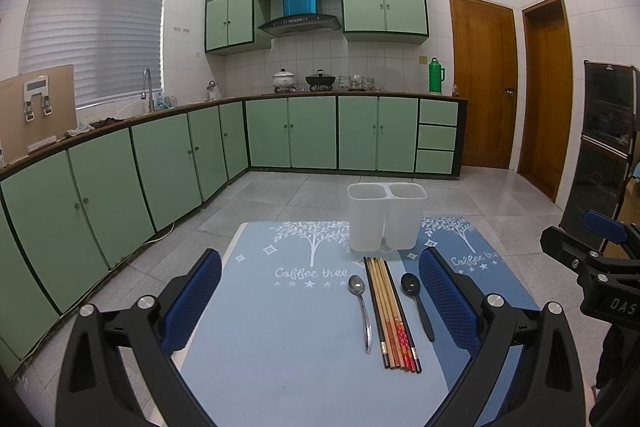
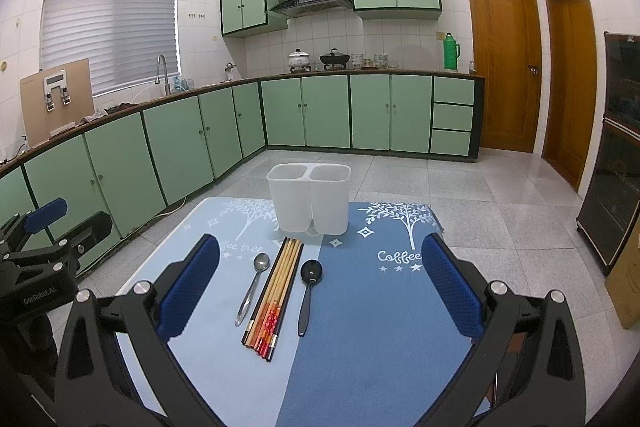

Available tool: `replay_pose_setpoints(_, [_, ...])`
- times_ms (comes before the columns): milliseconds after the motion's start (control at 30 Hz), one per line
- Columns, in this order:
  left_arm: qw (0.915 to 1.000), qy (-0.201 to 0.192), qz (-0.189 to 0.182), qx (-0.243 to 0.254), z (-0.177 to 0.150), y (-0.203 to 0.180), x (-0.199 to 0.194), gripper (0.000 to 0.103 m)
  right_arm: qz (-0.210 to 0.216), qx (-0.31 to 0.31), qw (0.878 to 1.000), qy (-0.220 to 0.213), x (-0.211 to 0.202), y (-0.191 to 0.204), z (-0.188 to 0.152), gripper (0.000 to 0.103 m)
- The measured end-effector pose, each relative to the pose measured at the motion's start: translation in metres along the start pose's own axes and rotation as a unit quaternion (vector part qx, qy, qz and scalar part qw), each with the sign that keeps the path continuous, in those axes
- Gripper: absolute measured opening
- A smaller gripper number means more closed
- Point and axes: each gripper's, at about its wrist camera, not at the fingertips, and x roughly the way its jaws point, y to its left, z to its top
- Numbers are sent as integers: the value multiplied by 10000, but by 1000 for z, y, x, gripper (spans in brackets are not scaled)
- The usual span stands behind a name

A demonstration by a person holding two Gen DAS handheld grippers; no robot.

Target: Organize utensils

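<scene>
A white two-compartment utensil holder [image 1: 386,217] [image 2: 309,197] stands empty at the far edge of a blue mat. In front of it lie a metal spoon [image 1: 361,311] [image 2: 252,287], a bundle of several chopsticks [image 1: 392,311] [image 2: 276,293] and a black spoon [image 1: 418,303] [image 2: 308,291], side by side. My left gripper [image 1: 320,291] hovers open above the mat, the utensils between its fingers' line of sight. My right gripper [image 2: 320,279] is open too, nothing held. The right gripper [image 1: 592,255] shows at the right edge of the left wrist view; the left gripper [image 2: 44,251] shows at the left of the right view.
The mat [image 1: 280,327] [image 2: 380,327] covers a small table over a grey tiled floor. Green cabinets [image 1: 160,163] run along the left and back walls. A dark cabinet [image 2: 616,155] and a cardboard box [image 2: 628,279] stand to the right, near wooden doors [image 1: 484,83].
</scene>
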Motion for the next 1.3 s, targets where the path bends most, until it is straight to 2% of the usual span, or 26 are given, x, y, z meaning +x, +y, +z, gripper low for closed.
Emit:
replay_pose_setpoints(800, [9999,143,6,-16,-3,3,15,97,-31,43,9999,150,19,0,-5,98])
replay_pose_setpoints(1000, [9991,414,57,-35,-7,7,47,97,-116,52,9992,377,48,-2,-7,98])
replay_pose_setpoints(1300, [9943,1056,139,36,-26,11,120,97,-263,42,9940,1063,134,-3,-23,98])
